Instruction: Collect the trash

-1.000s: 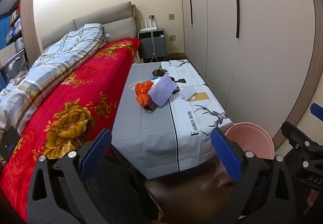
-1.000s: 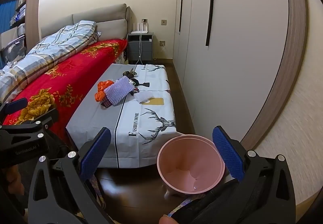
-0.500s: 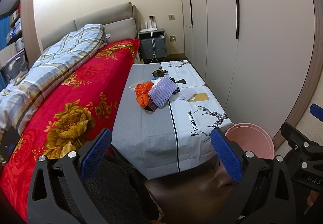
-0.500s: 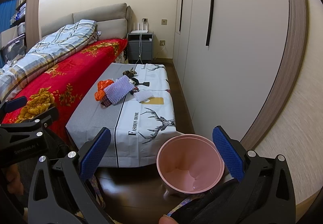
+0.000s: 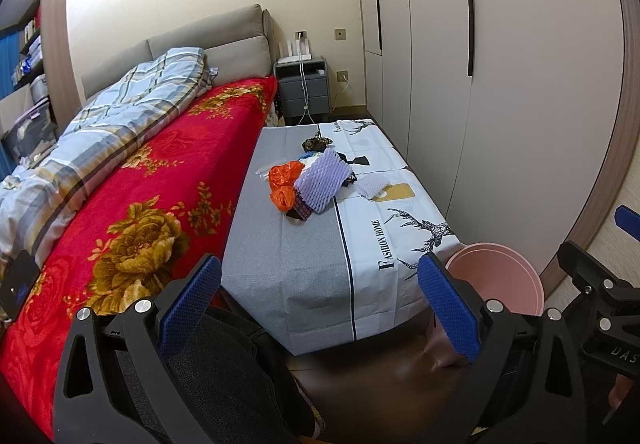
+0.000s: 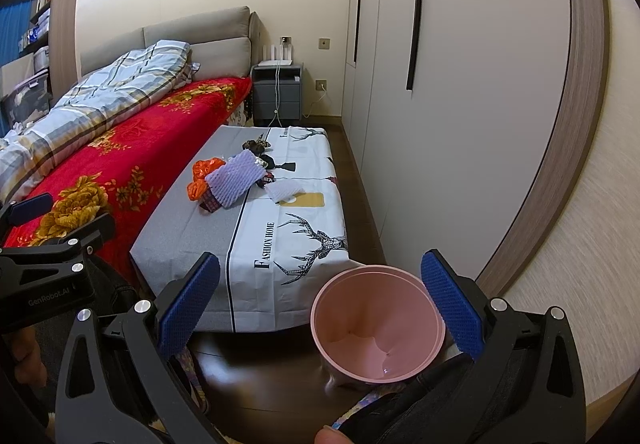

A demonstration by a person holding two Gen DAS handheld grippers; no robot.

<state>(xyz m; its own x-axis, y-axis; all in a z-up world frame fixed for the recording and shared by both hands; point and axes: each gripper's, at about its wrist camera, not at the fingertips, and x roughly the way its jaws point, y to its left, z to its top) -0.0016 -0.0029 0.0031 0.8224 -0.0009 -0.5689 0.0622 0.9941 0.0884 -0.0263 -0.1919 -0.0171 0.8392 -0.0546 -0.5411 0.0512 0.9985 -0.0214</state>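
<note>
A pile of trash lies mid-table: a purple foam net (image 5: pixel 323 185) (image 6: pixel 235 181), orange plastic bags (image 5: pixel 285 184) (image 6: pixel 203 177), a small white foam piece (image 5: pixel 372 186) (image 6: pixel 285 190) and dark wrappers (image 5: pixel 316 143). A pink bin (image 6: pixel 378 328) (image 5: pixel 500 284) stands on the floor at the table's near right corner. My left gripper (image 5: pixel 320 308) is open and empty, well short of the pile. My right gripper (image 6: pixel 320 308) is open and empty, just above the bin.
The low table (image 5: pixel 288 268) wears a grey and white deer-print cloth. A bed with a red floral blanket (image 5: pixel 132 204) runs along its left. White wardrobe doors (image 5: pixel 500 84) line the right. A grey nightstand (image 5: pixel 304 92) stands at the far end.
Both views have shifted only slightly; the grippers stay open and nothing on the table has moved.
</note>
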